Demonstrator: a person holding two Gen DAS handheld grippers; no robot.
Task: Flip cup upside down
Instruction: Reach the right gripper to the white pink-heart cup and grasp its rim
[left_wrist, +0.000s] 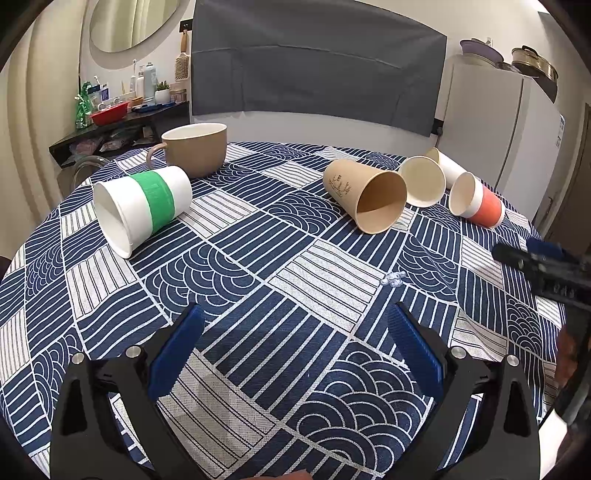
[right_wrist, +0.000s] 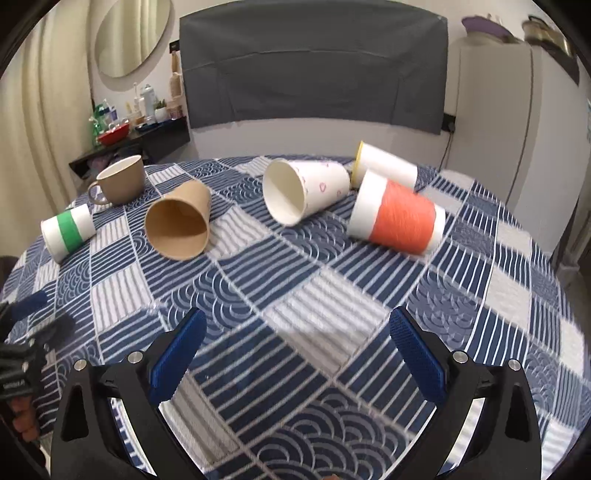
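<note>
Several paper cups lie on their sides on the patterned tablecloth (left_wrist: 258, 258). A green-banded cup (left_wrist: 142, 208) lies at the left, also in the right wrist view (right_wrist: 68, 232). A brown cup (left_wrist: 365, 195) (right_wrist: 179, 225), a white cup (left_wrist: 423, 181) (right_wrist: 304, 192), a second white cup (left_wrist: 448, 164) (right_wrist: 386, 166) and an orange-banded cup (left_wrist: 476, 201) (right_wrist: 399, 218) lie to the right. A tan mug (left_wrist: 195, 147) (right_wrist: 120, 181) stands upright. My left gripper (left_wrist: 295, 317) is open and empty above the cloth. My right gripper (right_wrist: 295, 321) is open and empty, short of the orange cup.
A dark shelf (left_wrist: 122, 122) with bottles and a red bowl stands behind the table at the left. A white fridge (left_wrist: 498, 122) stands at the right. A grey cloth (left_wrist: 314, 62) hangs on the wall behind. A small clear object (left_wrist: 393, 278) lies on the cloth.
</note>
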